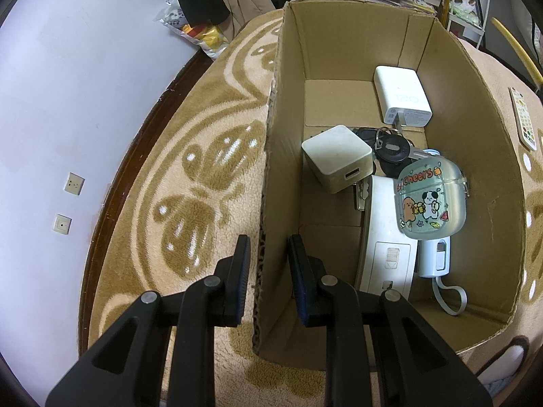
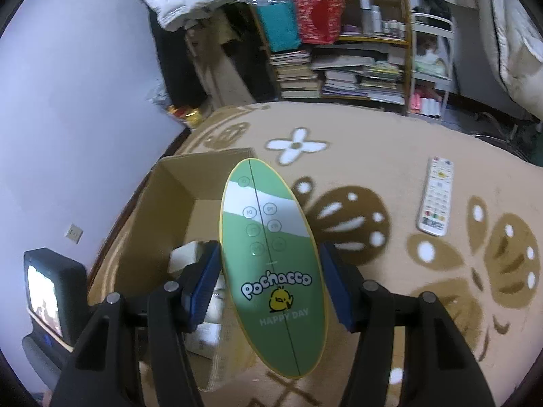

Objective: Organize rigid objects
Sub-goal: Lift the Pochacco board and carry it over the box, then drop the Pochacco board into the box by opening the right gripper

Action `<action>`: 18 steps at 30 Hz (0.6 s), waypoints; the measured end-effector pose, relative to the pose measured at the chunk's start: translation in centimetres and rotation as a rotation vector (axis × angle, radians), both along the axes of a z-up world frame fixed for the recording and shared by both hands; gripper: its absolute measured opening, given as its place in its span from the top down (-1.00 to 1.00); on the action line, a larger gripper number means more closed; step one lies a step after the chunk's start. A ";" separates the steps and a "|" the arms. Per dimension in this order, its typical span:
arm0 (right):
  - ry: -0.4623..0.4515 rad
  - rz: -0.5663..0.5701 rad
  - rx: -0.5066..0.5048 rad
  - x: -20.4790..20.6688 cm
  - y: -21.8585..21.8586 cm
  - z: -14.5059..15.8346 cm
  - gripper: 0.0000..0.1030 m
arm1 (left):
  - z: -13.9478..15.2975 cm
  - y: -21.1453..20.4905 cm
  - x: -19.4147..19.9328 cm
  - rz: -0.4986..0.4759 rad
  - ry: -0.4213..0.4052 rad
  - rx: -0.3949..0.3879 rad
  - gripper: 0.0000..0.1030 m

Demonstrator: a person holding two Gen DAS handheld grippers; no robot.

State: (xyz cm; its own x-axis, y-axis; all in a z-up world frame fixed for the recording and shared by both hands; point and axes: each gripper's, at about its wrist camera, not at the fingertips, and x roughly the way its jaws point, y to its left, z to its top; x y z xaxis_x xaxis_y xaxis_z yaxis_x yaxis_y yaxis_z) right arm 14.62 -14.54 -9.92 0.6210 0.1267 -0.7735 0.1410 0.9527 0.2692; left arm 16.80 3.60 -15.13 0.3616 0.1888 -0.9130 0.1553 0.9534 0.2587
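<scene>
My right hand-held gripper [image 2: 269,285] clamps a green oval Pochacco device [image 2: 271,264]; my left hand-held gripper [image 1: 268,268] straddles the cardboard box [image 1: 339,40] wall.

The right fingers [image 2: 203,285] press both long edges of the oval device, which hangs tilted over the box's near right corner, above the brown patterned blanket [image 2: 441,305]. My left jaws sit narrowly parted, one finger outside and one inside the left wall; I cannot tell whether they pinch it. Inside the box lie a white charger [image 1: 402,96], a cream USB adapter [image 1: 336,157], black keys [image 1: 390,147], a "Cheers" earbud case [image 1: 429,200], a white flat device [image 1: 385,251] and a pale-blue handheld gadget [image 1: 436,257]. A white remote control [image 2: 437,200] rests on the blanket, well apart to the right.
</scene>
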 end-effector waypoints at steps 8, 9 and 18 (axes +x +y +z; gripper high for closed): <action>-0.019 0.062 0.028 0.5 3.1 -0.2 -0.23 | -0.1 0.1 0.1 0.001 0.003 -0.006 0.56; -0.014 0.073 0.032 0.6 3.4 -0.3 -0.23 | -0.2 0.1 0.1 0.002 0.003 -0.008 0.56; -0.040 0.101 0.060 0.6 3.8 -0.2 -0.53 | -0.3 0.2 0.2 0.002 0.006 -0.010 0.56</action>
State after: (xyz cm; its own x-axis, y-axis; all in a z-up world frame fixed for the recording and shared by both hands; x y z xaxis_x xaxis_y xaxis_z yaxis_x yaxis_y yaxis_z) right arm 15.22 -10.70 -10.15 0.6332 0.2353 -0.7373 0.0335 0.9434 0.3298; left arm 16.97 3.82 -15.39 0.3554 0.1800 -0.9172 0.1552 0.9563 0.2478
